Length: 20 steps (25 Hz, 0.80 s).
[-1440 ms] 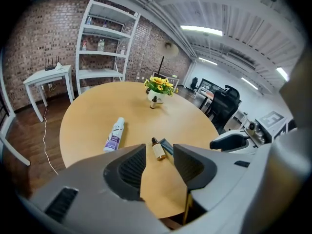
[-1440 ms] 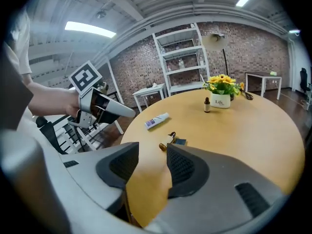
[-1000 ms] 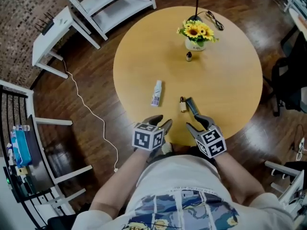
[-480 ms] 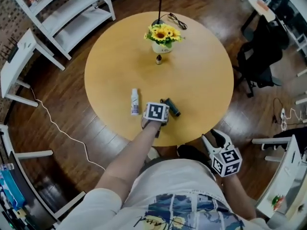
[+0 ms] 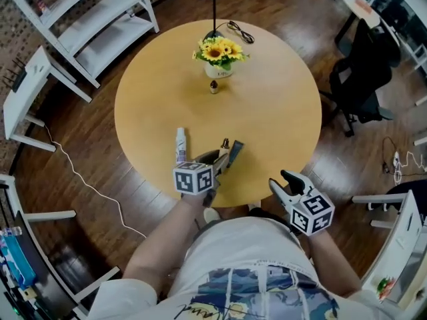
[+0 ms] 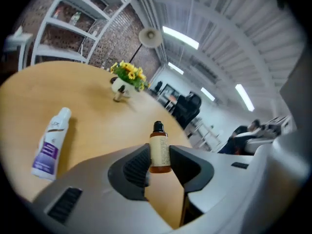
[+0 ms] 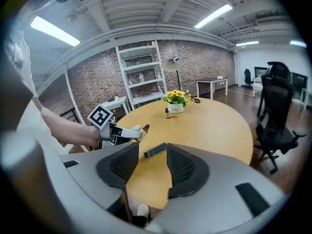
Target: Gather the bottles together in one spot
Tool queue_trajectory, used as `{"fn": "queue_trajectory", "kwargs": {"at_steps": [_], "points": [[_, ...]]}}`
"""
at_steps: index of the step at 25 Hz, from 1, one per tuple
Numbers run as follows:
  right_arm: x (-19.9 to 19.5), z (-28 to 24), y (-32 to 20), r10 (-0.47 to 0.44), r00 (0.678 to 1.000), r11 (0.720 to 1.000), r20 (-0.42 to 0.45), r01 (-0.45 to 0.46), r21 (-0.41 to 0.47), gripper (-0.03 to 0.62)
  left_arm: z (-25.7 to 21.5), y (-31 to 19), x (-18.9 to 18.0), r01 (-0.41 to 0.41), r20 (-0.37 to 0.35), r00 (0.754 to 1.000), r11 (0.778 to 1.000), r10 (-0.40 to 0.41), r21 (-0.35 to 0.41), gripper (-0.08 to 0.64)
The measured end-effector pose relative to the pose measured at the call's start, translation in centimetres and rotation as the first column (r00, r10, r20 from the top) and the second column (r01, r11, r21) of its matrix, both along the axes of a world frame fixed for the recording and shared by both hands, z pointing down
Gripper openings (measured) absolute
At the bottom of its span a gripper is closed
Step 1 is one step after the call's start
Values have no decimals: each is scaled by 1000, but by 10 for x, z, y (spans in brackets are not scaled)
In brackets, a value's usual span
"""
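Observation:
My left gripper (image 5: 223,155) is shut on a small amber dropper bottle (image 6: 159,150) with a black cap, near the table's front edge; its jaws have just been closing on it. The right gripper view shows that bottle (image 7: 144,128) sticking out of the left gripper (image 7: 134,132). A white bottle (image 5: 179,145) with a purple label lies on its side to the left. Just right of the held bottle lies a dark tube (image 5: 235,151). Another small bottle (image 5: 213,87) stands by the sunflower vase. My right gripper (image 5: 280,181) hangs open and empty off the table's front edge.
A white vase of sunflowers (image 5: 217,53) and a black lamp stem with its cable (image 5: 214,9) stand at the far side of the round wooden table (image 5: 280,105). White shelving (image 5: 100,19) is at the back left. A black office chair (image 5: 363,65) stands to the right.
The left gripper reached out over the table, closed on the amber bottle and drew back a little. The right gripper pulled back off the table edge, leaving the dark tube lying there.

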State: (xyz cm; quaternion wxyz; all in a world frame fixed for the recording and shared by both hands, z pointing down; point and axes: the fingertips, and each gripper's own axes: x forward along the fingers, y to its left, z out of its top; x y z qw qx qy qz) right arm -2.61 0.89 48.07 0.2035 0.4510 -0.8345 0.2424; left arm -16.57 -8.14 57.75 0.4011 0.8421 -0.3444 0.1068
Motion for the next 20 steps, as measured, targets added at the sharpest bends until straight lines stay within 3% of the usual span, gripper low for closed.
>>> {"fn": "queue_trajectory", "kwargs": {"at_steps": [1,3,5,6,8,9,10,12,14,16,20], "points": [[-9,-7,-9,-28,996,1000,81,28,-4,206,-29,6,10,-15,-134,991,999,19,33,135],[-26,-27,-28,-76,954,996,291,86,-23,207,-87,22,34,-69,-349,931,991,104,111,135],[-39,-50,-44,-114,862,987,494,156,-44,206,-133,37,55,-115,-444,875,975,190,192,135],[-44,-61,-49,-141,810,978,570,204,-47,206,-148,42,63,-125,-457,862,966,219,226,135],[-48,-78,-53,-203,707,950,677,311,-39,141,-165,46,75,-126,-460,854,953,245,274,132],[-46,-83,-54,-225,660,933,716,358,-37,143,-170,46,80,-129,-460,851,949,256,289,132],[-42,-86,-54,-237,622,917,747,398,-40,148,-173,46,85,-138,-455,849,944,269,300,132],[-34,-86,-57,-241,574,889,783,454,-59,183,-174,46,96,-160,-417,861,933,291,321,132],[-25,-83,-61,-247,561,874,791,481,-68,211,-172,44,107,-173,-345,890,922,297,346,132],[-15,-81,-66,-278,563,867,778,497,-50,152,-171,41,121,-186,-260,919,907,296,377,132],[6,-80,-75,-337,562,852,755,524,-10,150,-168,33,144,-219,-118,950,886,290,408,135]]}}
